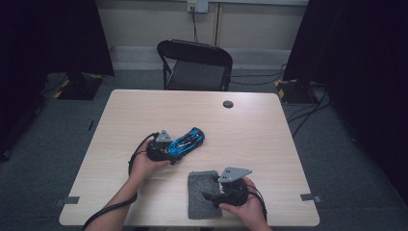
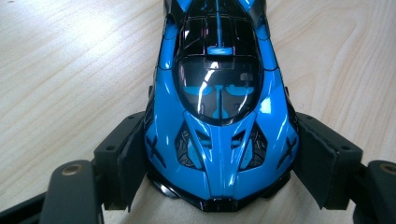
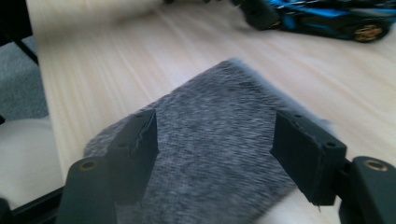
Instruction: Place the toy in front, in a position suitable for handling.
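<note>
A shiny blue and black toy car (image 1: 188, 140) stands on the pale wooden table (image 1: 144, 110), left of centre. My left gripper (image 1: 173, 153) is shut on one end of it; in the left gripper view both pads (image 2: 133, 154) press against the car's (image 2: 219, 84) flanks. A grey felt cloth (image 1: 198, 204) lies flat near the front edge. Just over that cloth hovers my right gripper (image 1: 210, 187), jaws open, nothing between them. In the right gripper view the cloth (image 3: 210, 163) spreads below the open gripper (image 3: 215, 119), and the car (image 3: 327, 21) sits farther off.
A small black round cap (image 1: 228, 104) lies on the far side of the table. A black folding chair (image 1: 195, 65) stands behind the far edge. Cables run over the grey carpet at the right. The table's front edge is close to the cloth.
</note>
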